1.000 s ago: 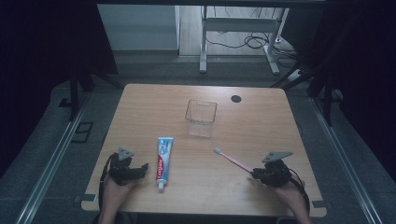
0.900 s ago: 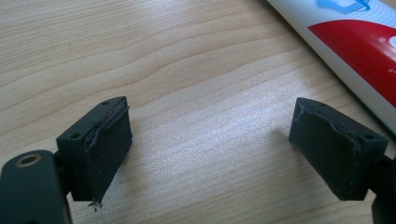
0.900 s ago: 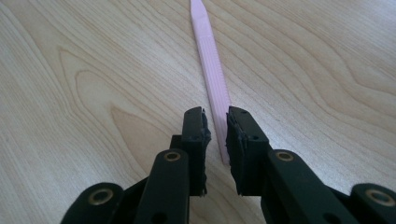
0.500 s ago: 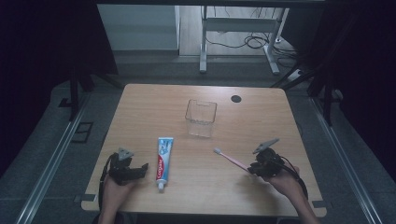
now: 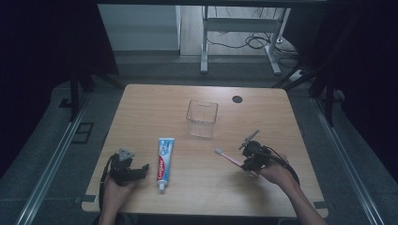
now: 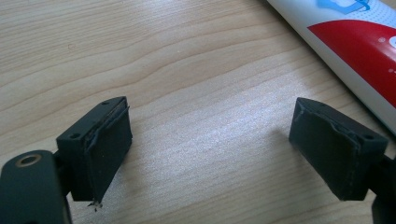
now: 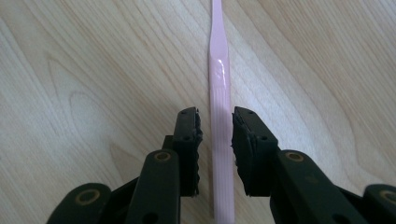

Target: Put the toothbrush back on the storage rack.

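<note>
**No legible text**

The white, red and blue toothpaste tube (image 5: pixel 164 158) lying flat on the light wooden table (image 5: pixel 141 112) carries printed markings. In the high view they are too small to read. In the left gripper view, the tube (image 6: pixel 355 42) shows red and blue colour fields, with no letters visible.

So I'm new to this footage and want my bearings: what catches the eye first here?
The pink toothbrush lies on the wooden table at its right near side, its handle running between the right claw, whose jaws sit close on either side without clearly pinching it. Left of centre lies a toothpaste tube, with the left claw wide open beside it. A clear box stands mid-table.
</note>
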A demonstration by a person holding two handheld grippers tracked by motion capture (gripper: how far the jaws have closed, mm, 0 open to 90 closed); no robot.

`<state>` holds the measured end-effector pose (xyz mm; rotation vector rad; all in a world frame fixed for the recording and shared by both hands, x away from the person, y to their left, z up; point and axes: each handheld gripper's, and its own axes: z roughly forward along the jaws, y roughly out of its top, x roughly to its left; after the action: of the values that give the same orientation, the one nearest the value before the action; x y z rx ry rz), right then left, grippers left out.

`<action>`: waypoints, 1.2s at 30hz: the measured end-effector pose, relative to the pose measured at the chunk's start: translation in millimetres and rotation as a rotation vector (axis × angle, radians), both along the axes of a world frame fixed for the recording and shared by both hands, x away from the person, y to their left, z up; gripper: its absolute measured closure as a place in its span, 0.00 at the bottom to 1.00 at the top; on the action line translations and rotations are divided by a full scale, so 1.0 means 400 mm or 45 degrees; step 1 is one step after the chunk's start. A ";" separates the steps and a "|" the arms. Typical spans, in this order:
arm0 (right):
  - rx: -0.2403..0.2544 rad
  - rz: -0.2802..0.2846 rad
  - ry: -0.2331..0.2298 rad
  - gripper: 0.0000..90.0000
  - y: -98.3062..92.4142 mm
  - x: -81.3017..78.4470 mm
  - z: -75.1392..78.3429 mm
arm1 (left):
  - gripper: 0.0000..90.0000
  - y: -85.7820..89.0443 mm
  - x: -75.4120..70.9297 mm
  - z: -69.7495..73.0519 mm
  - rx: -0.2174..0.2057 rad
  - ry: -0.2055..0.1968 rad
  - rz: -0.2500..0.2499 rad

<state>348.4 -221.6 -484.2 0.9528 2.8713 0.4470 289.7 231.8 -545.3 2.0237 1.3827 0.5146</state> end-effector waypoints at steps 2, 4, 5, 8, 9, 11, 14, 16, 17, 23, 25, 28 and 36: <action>-0.026 0.011 0.013 0.78 0.014 0.009 0.000 | 0.14 0.000 0.000 0.000 0.002 -0.001 -0.001; -0.046 0.028 0.016 0.78 0.023 0.016 -0.002 | 0.14 0.000 0.000 0.000 0.003 0.000 -0.002; -0.060 0.021 0.027 0.78 0.031 0.019 -0.001 | 0.14 0.000 0.000 0.000 0.001 0.000 -0.001; -0.089 0.046 0.036 0.78 0.045 0.031 -0.005 | 0.14 0.000 0.000 0.000 0.001 0.001 0.000; -0.096 0.050 0.036 0.78 0.051 0.034 -0.007 | 0.14 0.000 0.000 0.000 0.001 0.001 -0.001; -0.111 0.060 0.044 0.79 0.061 0.040 -0.009 | 0.14 0.000 0.000 0.000 0.001 0.001 0.000; -0.129 0.057 0.049 0.79 0.075 0.046 -0.013 | 0.14 0.000 0.000 0.000 0.002 0.001 -0.001; -0.148 0.068 0.055 0.79 0.081 0.052 -0.016 | 0.14 0.000 0.000 0.000 0.001 0.001 0.000; -0.151 0.063 0.052 0.80 0.085 0.054 -0.018 | 0.14 0.000 0.000 0.000 0.001 0.001 0.000; -0.186 0.066 0.061 0.81 0.099 0.066 -0.024 | 0.14 0.000 0.000 0.000 0.003 0.000 -0.001; -0.200 0.066 0.063 0.81 0.104 0.070 -0.026 | 0.14 0.000 0.000 0.000 0.001 0.001 0.000; -0.209 0.067 0.066 0.82 0.109 0.074 -0.031 | 0.15 0.000 0.000 0.000 0.003 0.000 -0.002; -0.230 0.062 0.087 0.85 0.122 0.085 -0.038 | 0.14 0.000 0.000 0.000 0.003 0.000 -0.001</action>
<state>382.2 -172.8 -499.5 0.8857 2.9387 0.1568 289.7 231.9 -545.2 2.0257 1.3817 0.5159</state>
